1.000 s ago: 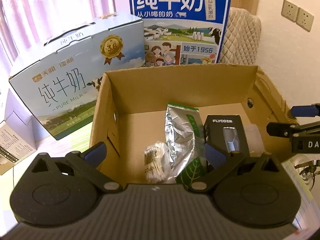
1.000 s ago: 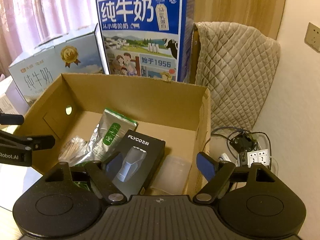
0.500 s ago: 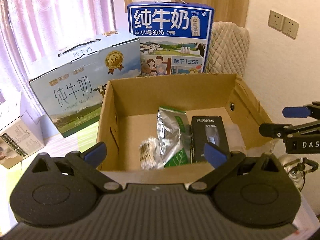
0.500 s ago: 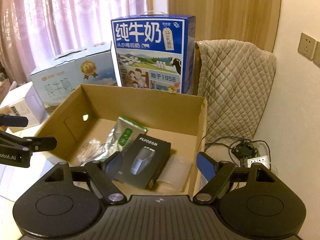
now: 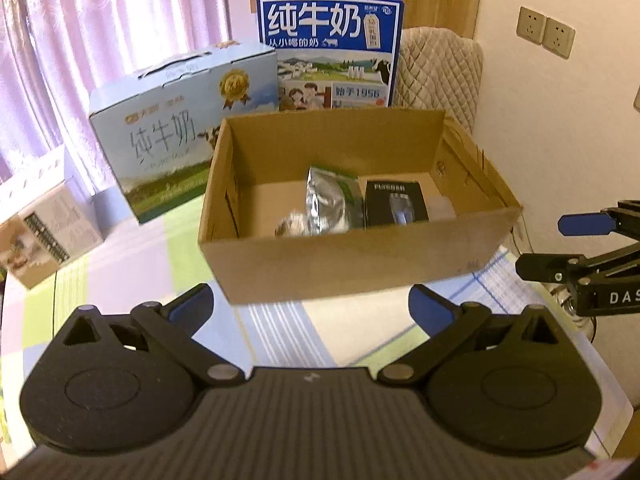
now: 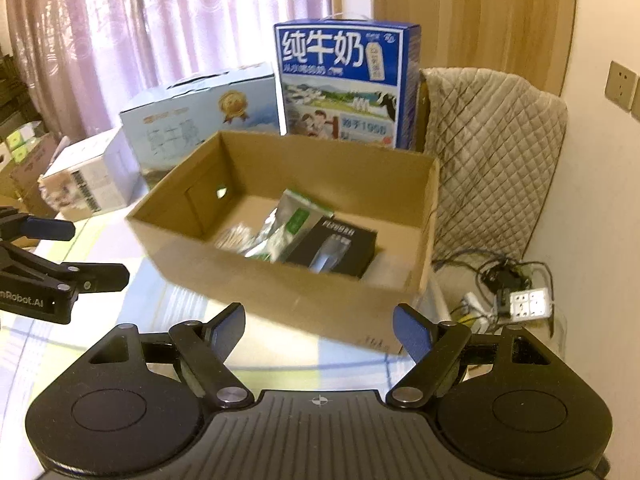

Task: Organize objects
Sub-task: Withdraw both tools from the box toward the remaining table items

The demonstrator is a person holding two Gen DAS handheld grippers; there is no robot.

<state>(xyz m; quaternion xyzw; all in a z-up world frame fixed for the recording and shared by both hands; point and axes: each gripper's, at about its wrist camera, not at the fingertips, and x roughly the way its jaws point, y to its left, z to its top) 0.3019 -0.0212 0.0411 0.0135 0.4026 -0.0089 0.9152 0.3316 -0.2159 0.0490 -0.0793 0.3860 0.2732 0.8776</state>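
Note:
An open cardboard box stands on the checked tablecloth. Inside it lie a bag of cotton swabs, a silver foil pouch with a green label, a black shaver box and a clear plastic piece. My left gripper is open and empty, in front of the box's near wall. My right gripper is open and empty too, short of the box's near right corner. Each gripper shows at the edge of the other's view.
Behind the box stand a light-blue milk carton and a dark-blue milk carton. A small white box sits at the left. A quilted chair back and a power strip with cables are at the right by the wall.
Both grippers have drawn back and slightly up from over the box; the box's near wall and the tablecloth in front now show. Both stayed open and empty.

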